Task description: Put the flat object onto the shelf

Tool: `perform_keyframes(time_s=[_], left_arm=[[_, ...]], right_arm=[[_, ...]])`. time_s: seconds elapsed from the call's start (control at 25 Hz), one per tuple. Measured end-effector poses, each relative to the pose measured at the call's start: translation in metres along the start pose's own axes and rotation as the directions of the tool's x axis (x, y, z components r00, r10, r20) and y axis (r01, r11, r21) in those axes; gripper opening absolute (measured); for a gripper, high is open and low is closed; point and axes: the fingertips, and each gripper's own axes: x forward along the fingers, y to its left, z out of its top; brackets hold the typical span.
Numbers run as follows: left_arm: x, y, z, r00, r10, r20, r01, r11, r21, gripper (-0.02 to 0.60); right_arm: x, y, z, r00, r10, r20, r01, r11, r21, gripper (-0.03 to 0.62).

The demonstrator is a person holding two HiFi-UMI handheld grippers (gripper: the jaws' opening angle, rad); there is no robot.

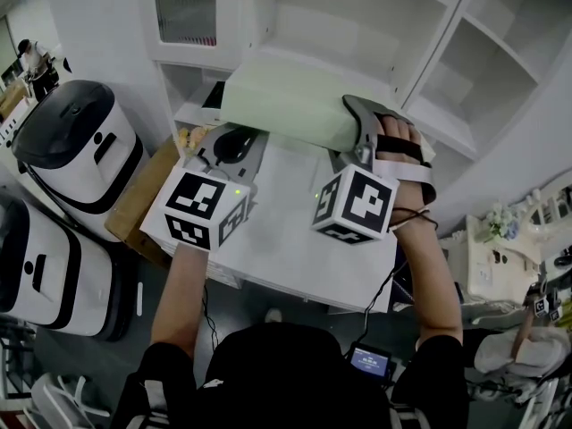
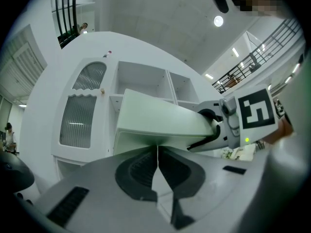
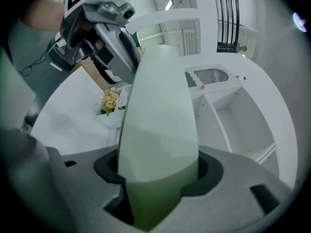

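Clamped at only 1 end by the right gripper [image 1: 362, 125], with the left gripper [image 2: 157, 165] shut and empty nearby, the box [image 1: 286, 105] could twist and catch the shelf [image 1: 380, 71] edge.

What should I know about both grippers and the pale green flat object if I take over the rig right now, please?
Right gripper: shut on the pale green flat object, which it holds in the air in front of the white shelf unit.
Left gripper: jaws together with nothing between them. Its tips sit just under the object's near edge; I cannot tell whether they touch it.
Done: the object is lifted and at the shelf front.
Left: set it on a shelf board, open the right jaws and draw both grippers back.
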Motion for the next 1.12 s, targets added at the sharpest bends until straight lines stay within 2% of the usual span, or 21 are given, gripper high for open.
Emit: perform_keyframes(time_s=[0.64, 1.12], left_arm=[[0.01, 0.009, 0.005, 1.0, 0.015, 0.018, -0.015, 1.0, 0.01, 0.008], [0.027, 0.017, -0.012, 1.0, 0.028, -0.015, -0.028, 1.0, -0.004, 0.008]], right_arm=[[0.009, -0.014, 0.006, 0.998, -0.059, 0.003, 0.059, 0.997, -0.045, 0.278], [0.034, -0.009, 0.0, 0.999, -0.046, 0.002, 0.046, 0.997, -0.054, 0.281]])
